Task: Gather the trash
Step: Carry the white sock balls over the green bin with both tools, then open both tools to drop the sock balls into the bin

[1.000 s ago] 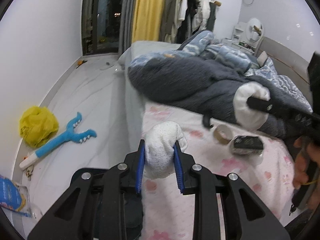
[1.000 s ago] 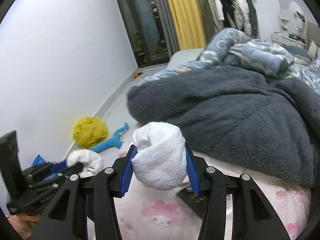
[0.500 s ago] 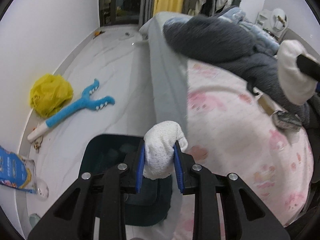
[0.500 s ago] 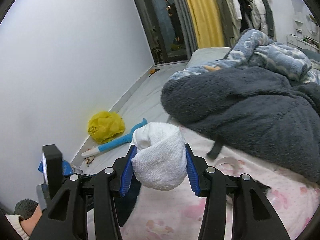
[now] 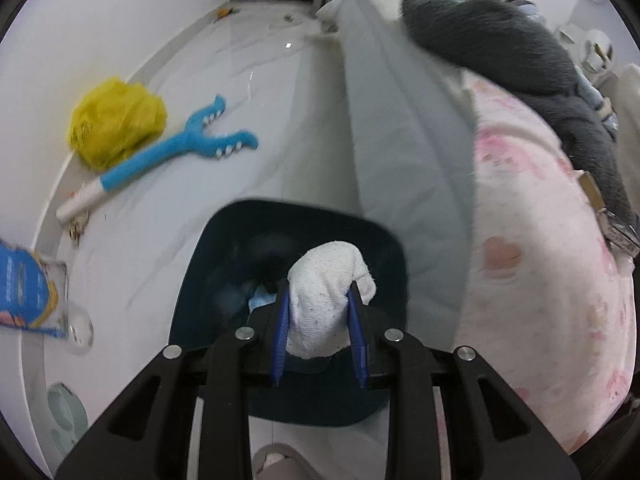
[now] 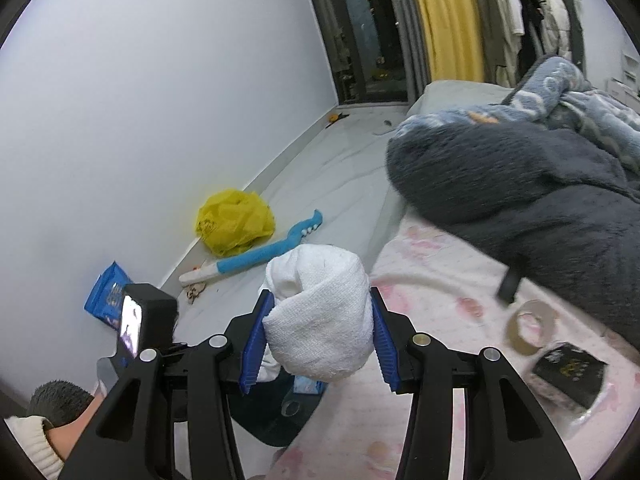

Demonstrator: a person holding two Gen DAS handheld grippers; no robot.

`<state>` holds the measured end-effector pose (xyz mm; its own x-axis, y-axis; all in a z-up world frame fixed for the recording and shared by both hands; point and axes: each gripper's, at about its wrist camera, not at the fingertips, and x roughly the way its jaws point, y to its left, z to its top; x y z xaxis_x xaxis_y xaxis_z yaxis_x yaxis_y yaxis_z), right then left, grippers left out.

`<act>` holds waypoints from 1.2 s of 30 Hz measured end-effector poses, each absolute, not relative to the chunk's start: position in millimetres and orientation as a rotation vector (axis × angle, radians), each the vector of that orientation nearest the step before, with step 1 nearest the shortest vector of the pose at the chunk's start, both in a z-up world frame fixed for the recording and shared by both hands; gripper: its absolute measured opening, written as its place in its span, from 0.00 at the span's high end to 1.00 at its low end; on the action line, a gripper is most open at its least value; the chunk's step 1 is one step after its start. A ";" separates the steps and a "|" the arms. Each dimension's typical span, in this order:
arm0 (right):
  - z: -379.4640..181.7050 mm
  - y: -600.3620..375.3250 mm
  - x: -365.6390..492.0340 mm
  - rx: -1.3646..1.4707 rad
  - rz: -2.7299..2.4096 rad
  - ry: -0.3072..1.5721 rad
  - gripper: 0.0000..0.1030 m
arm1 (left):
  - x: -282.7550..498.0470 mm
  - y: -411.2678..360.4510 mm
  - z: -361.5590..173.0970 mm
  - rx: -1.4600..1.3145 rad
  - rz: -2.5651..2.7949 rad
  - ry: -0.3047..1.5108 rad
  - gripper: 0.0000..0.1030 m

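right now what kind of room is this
Most likely a bedroom: a bed with a pink sheet and a dark fluffy blanket, clothes hanging by a yellow curtain, and a bin on the floor beside the bed.

A plain white wall (image 6: 152,128) fills the upper left of the right wrist view, meeting a pale marble-look floor (image 5: 224,92) that runs toward a dark glass door (image 6: 368,36) at top centre. Beside it hangs a yellow curtain (image 6: 452,20), with clothes on a rail (image 6: 520,12) at upper right. A bed (image 5: 404,128) with grey sides occupies the right half, under a pink-patterned sheet (image 5: 540,248) and a dark grey fleece blanket (image 6: 512,184).
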<state>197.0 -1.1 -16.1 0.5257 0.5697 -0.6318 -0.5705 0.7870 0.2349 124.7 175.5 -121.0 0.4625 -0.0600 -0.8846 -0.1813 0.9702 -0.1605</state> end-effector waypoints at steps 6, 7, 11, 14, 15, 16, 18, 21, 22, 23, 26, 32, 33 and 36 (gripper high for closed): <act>-32.6 36.0 193.3 -0.057 0.717 0.799 0.53 | 120.0 197.2 -142.4 -0.293 0.093 1.141 0.72; -35.5 41.4 193.3 -0.062 0.722 0.807 0.53 | 119.0 201.4 -146.7 -0.303 0.096 1.151 0.72; -45.5 60.7 194.6 -0.080 0.739 0.836 0.53 | 118.6 210.0 -161.3 -0.316 0.102 1.204 0.72; -53.0 72.5 196.1 -0.087 0.744 0.857 0.53 | 118.1 217.1 -171.2 -0.316 0.109 1.241 0.71; -56.3 76.2 196.0 -0.089 0.745 0.862 0.53 | 117.4 219.7 -173.2 -0.318 0.111 1.246 0.71; -58.4 80.2 197.1 -0.089 0.746 0.869 0.53 | 116.6 222.7 -175.1 -0.322 0.111 1.251 0.71; -63.3 88.2 198.1 -0.091 0.748 0.882 0.53 | 115.6 229.1 -178.3 -0.329 0.115 1.262 0.70; -72.6 99.9 200.9 -0.101 0.744 0.908 0.53 | 112.8 237.4 -179.8 -0.348 0.114 1.262 0.60; -78.0 104.1 202.6 -0.105 0.738 0.922 0.53 | 111.4 240.1 -178.5 -0.355 0.110 1.254 0.52; -80.8 106.3 204.2 -0.106 0.735 0.930 0.53 | 109.6 242.4 -175.3 -0.351 0.110 1.242 0.50; -93.3 115.2 208.8 -0.109 0.725 0.961 0.53 | 103.9 249.6 -165.2 -0.352 0.106 1.205 0.44; -113.2 128.0 212.6 -0.131 0.708 1.012 0.53 | 93.7 265.7 -136.1 -0.348 0.126 1.111 0.38; -116.1 130.7 212.7 -0.137 0.705 1.020 0.53 | 92.5 266.8 -131.6 -0.342 0.127 1.095 0.37; -127.7 137.7 213.1 -0.155 0.700 1.052 0.53 | 88.1 267.1 -115.6 -0.309 0.129 1.045 0.36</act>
<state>213.1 137.7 -127.7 0.3036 0.4546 -0.8374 -0.5964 0.7760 0.2050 88.1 267.1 -115.6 0.4993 -0.0409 -0.8654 -0.2507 0.9493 -0.1896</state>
